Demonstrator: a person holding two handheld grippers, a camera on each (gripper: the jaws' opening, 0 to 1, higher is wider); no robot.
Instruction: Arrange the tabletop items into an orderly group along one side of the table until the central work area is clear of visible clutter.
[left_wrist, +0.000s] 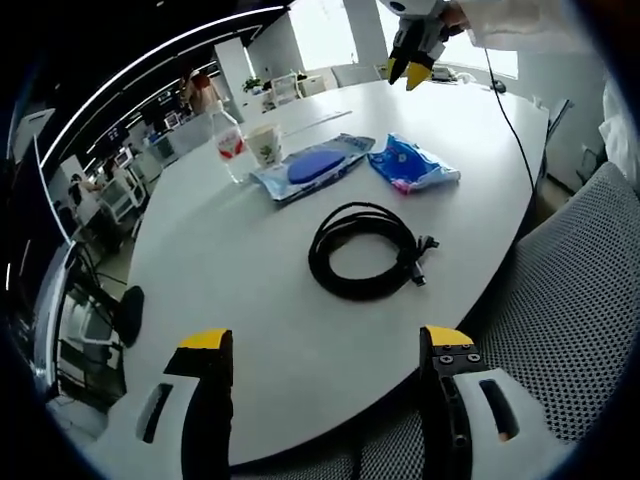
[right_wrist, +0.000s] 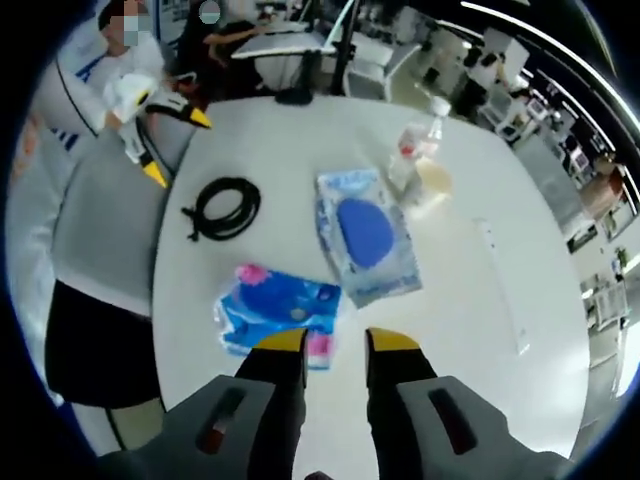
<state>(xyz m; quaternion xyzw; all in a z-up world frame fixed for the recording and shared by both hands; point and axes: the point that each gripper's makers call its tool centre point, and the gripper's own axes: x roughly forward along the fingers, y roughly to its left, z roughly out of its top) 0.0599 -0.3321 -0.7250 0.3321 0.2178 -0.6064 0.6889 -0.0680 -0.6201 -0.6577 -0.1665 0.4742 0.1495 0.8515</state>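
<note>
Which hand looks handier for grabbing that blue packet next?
The right, probably. The right tool hangs open just above the blue packet, while the left tool waits at the table's near edge, with the black cable between it and the packet.

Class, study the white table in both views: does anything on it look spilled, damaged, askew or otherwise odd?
Nothing looks spilled or broken. The bottle and cup stand upright, close together. The black cable lies coiled alone near the middle of the table, and the two blue packets lie flat at differing angles: scattered, not damaged.
</note>
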